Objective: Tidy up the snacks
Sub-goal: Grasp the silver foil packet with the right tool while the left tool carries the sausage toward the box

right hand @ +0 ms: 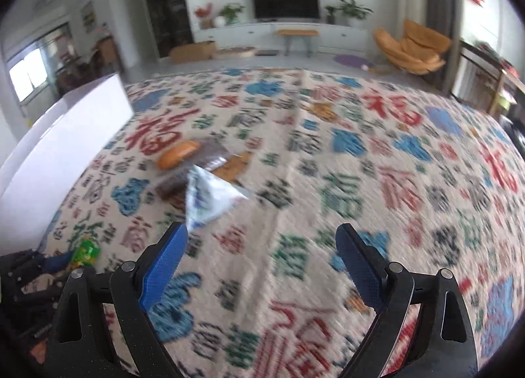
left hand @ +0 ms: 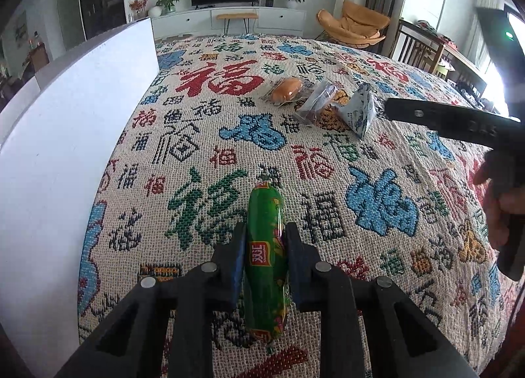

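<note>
A green-wrapped sausage (left hand: 264,246) lies lengthwise between the pads of my left gripper (left hand: 265,230), which is shut on it just above the patterned cloth (left hand: 377,246). The same sausage (right hand: 86,251) shows at the lower left of the right wrist view. Further back sits a small pile of snacks: a wrapped orange bun (left hand: 288,89), a dark clear-wrapped packet (left hand: 316,102) and a white-and-blue triangular packet (left hand: 359,112). My right gripper (right hand: 262,230) stands open over bare cloth with nothing between its blue pads, and the triangular packet (right hand: 210,197) lies just beyond its left fingertip.
A tall white box (left hand: 65,148) stands along the left edge of the cloth. A person's hand (left hand: 502,210) holds the right gripper's handle at the right. Beyond the cloth are a TV cabinet, plants and an orange chair. The right wrist view is blurred.
</note>
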Motion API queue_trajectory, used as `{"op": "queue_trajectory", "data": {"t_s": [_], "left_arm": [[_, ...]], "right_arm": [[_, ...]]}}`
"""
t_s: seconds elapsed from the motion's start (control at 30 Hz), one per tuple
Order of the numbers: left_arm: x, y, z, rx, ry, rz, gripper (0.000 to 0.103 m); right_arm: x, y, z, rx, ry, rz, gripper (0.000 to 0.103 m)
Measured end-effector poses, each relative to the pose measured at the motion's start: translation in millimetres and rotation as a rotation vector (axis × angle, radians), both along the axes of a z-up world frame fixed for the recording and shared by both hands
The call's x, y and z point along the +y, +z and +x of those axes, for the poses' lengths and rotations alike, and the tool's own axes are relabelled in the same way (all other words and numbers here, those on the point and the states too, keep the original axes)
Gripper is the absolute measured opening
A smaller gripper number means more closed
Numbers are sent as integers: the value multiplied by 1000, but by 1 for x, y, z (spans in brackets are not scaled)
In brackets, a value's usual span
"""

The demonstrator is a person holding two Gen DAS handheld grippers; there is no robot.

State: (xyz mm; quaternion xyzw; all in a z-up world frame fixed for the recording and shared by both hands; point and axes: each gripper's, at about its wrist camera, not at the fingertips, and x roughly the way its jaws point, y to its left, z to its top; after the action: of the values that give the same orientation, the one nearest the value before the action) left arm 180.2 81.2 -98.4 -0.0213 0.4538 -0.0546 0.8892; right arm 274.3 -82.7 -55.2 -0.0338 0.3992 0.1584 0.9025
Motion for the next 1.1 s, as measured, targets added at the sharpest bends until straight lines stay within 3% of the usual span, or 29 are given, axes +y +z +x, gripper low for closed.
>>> {"op": "queue_trajectory", "data": {"t_s": [0.1,0.13,0.17,0.2,0.23,0.27,0.43,0.5,0.57,0.63,0.73,0.87,0.9,0.93,0.97,1.1], "left_arm": [[7,2,-4,13,15,-44,22],[9,4,-7,14,17,-61,22],[11,6,-12,10,16,-73,22],[12,9,-17,2,14,-81,22],[14,13,-22,-6,12,-92,22],[16,18,-28,-13,11,-113,22],[23,44,-49,-59,13,-209,22],[25,54,-55,-75,18,-231,22],[28,62,-58,-80,26,-259,22],[30,69,-62,-83,32,-277,22],[32,78,-77,-97,35,-273,22],[39,82,-94,-94,50,-282,22],[40,82,-96,-90,53,-284,22],[42,81,-98,-88,54,-286,22],[43,81,-99,-88,55,-290,22],[49,86,-102,-97,60,-331,22]], "right_arm": [[35,-12,34,90,115,-71,91],[43,-19,41,110,137,-110,85],[47,-26,44,127,151,-147,70],[49,-32,46,158,164,-166,22],[46,-34,45,171,159,-160,9],[39,-30,42,167,146,-132,4],[5,-3,14,158,132,-15,4],[-1,9,0,134,147,-26,4],[2,17,-3,108,143,-73,11],[5,19,7,107,135,-57,71],[12,18,33,89,88,-4,69],[30,-5,76,180,29,70,68],[33,-13,81,206,14,78,64],[35,-21,85,227,0,81,29],[35,-28,86,246,-11,71,32],[19,-16,70,210,-30,151,28]]}}
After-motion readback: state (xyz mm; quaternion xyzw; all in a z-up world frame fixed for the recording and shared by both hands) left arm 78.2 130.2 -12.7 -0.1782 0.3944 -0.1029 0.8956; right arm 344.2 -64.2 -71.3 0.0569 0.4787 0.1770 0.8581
